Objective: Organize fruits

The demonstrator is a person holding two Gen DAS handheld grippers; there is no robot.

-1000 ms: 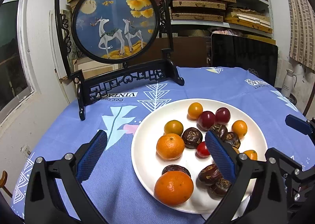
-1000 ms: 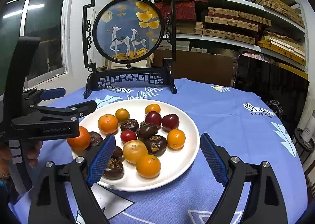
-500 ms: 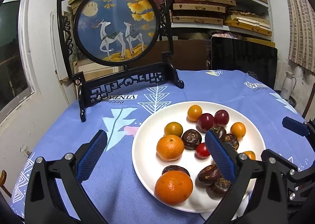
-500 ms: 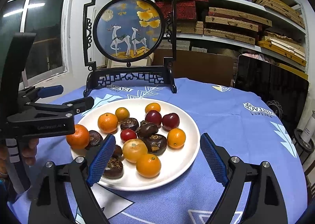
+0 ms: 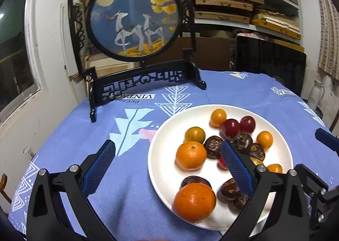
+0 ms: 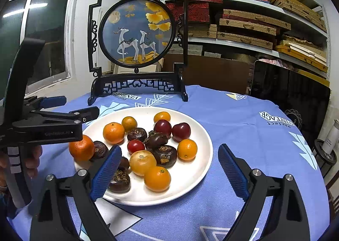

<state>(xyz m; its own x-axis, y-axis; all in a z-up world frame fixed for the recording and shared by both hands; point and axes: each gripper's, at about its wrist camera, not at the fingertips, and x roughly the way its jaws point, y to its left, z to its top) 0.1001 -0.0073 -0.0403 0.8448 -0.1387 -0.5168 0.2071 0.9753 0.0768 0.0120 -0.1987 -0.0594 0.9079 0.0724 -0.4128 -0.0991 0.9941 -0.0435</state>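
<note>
Both the left gripper (image 5: 168,169) and right gripper (image 6: 169,172) were spread wide, empty, just before a white plate (image 6: 203,160) of fruit.

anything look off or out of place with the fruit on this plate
Mostly tidy: nothing spilled or damaged. One thing stands out: the nearest mandarin sits on the white plate's very rim, partly overhanging the blue tablecloth, so it could roll off. All the other fruit lies well inside.

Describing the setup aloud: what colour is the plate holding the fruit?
White; the plate shows best in the right wrist view.
</note>
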